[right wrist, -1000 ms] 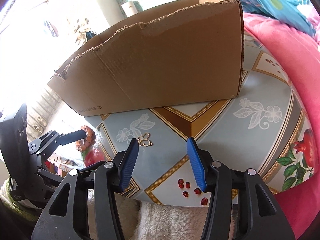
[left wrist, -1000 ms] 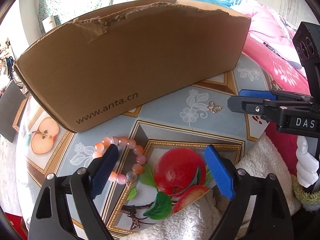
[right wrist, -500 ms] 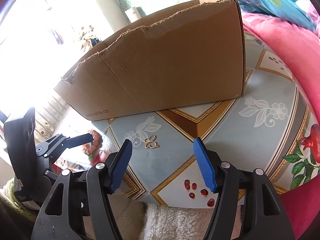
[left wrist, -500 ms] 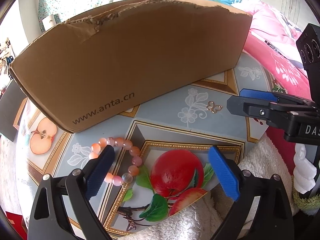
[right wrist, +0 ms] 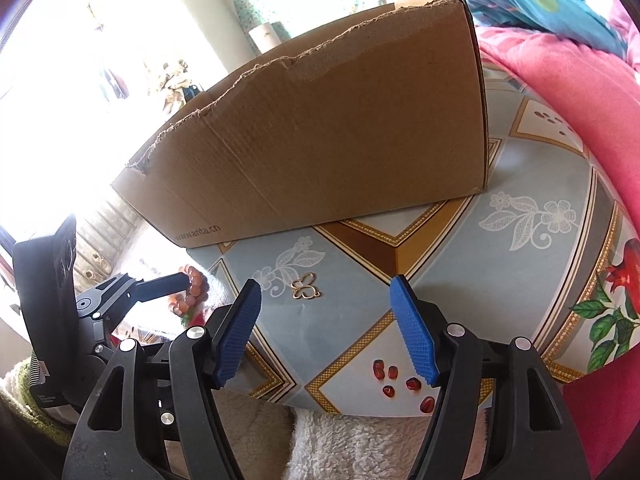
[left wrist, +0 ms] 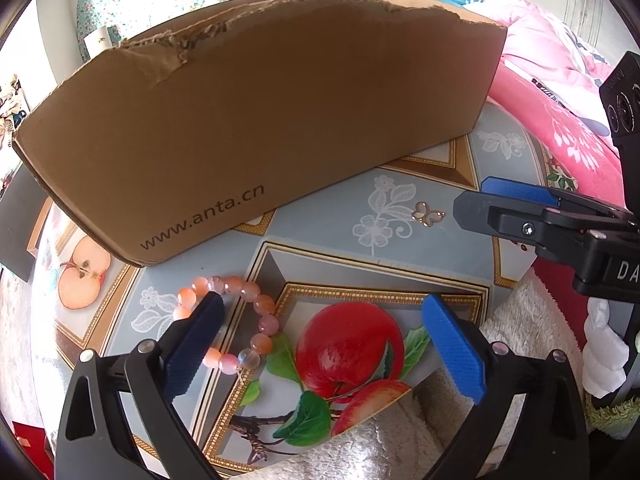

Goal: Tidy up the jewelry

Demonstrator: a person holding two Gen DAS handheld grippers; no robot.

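A bracelet (left wrist: 262,322) of pink and orange beads lies on the patterned tablecloth (left wrist: 400,268). My left gripper (left wrist: 320,304) hovers over it with its jaws opening wide. The left finger covers part of the ring, the rest lies between the jaws, and no pad presses on it. A small gold butterfly charm (left wrist: 428,214) lies further right. My right gripper (right wrist: 325,284) stands open just short of that butterfly charm (right wrist: 305,286), with nothing between its pads. The right wrist view also shows the bracelet (right wrist: 192,284) beside one left finger (right wrist: 160,282).
A torn brown cardboard box (left wrist: 280,120) marked www.anta.cn fills the back of the table. Small red seed shapes (right wrist: 394,376) lie near the front edge; I cannot tell whether they are printed. White fleece (right wrist: 340,440) hangs below the edge, and pink bedding (right wrist: 560,80) lies to the right.
Both grippers' jaws have spread wider. The bracelet and the butterfly charm have stayed where they were on the cloth.
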